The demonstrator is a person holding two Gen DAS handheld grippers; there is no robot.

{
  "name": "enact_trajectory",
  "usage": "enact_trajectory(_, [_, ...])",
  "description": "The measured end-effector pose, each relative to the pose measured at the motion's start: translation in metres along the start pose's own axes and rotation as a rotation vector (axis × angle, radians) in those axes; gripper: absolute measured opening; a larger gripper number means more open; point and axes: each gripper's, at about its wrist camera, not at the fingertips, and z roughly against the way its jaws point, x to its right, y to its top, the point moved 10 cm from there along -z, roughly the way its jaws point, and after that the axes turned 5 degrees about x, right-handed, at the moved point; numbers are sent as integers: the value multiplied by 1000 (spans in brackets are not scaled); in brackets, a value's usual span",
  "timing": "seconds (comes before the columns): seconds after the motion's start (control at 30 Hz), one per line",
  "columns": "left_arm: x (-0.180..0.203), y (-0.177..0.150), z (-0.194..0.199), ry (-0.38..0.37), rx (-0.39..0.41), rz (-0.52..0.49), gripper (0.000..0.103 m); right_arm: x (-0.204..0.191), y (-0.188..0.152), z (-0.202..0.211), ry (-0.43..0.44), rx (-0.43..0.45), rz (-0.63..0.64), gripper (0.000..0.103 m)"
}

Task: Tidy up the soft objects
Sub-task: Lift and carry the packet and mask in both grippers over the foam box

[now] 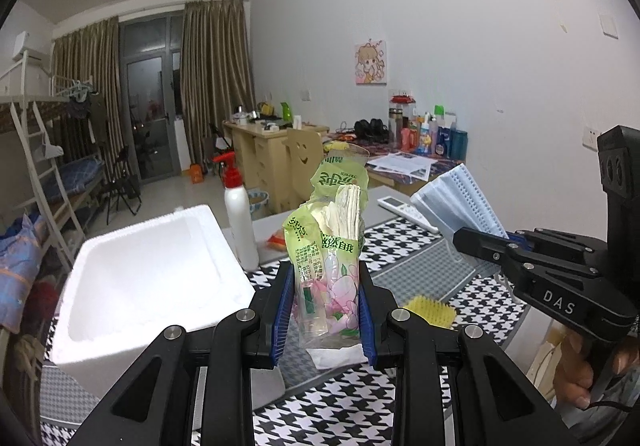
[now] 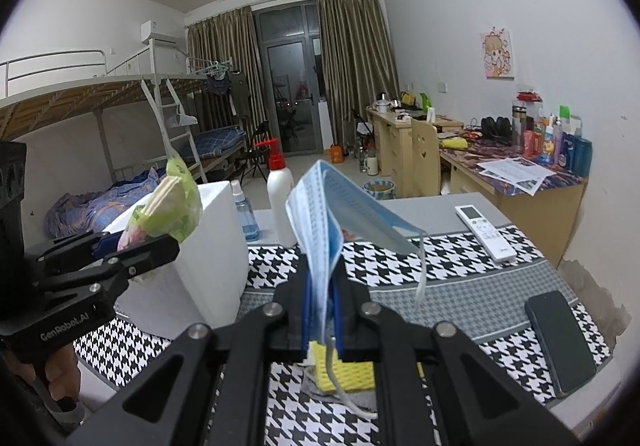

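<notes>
Left wrist view: the left gripper [image 1: 326, 310] is clamped on a green tissue pack [image 1: 330, 246], held upright between its blue pads, above the houndstooth cloth [image 1: 400, 246] that covers the table. A white foam box [image 1: 148, 286] sits open just to the left, and a white spray bottle [image 1: 240, 222] with a red trigger stands behind the box's right corner. Low to the right of the pack lies a yellow sponge [image 1: 430, 311], partly hidden by the gripper's linkage. Further right the right gripper [image 1: 476, 242] comes in from the side, its jaws grasping a stack of blue masks [image 1: 456, 202] that stands in front of a white remote [image 1: 404, 208]. Desks, curtains and a bunk bed fill the room behind.

Right wrist view: the right gripper [image 2: 322, 306] is closed tight on the masks [image 2: 320, 214], which fan upward and block the middle of the scene; an ear loop [image 2: 420, 266] hangs down on the right. The sponge [image 2: 352, 370] lies under the fingers, half covered. At left the left gripper [image 2: 148, 242] holds the pack [image 2: 172, 206] in front of the box [image 2: 208, 266]. The spray bottle [image 2: 280, 202] and a small blue bottle [image 2: 245, 216] stand behind the box. The remote [image 2: 484, 232] lies on the cloth's [image 2: 460, 286] far right, and a dark phone [image 2: 560, 342] lies nearer, close to the table edge.
</notes>
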Motion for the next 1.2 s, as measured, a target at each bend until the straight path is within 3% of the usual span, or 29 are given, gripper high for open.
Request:
enact_trajectory(0.37, [-18,24,0,45,52,7,31,-13,19,-8,19,27,31,12])
enact_trajectory(1.2, [-56,36,1,166,79,31,31,-47,41,-28,106,45,60,12])
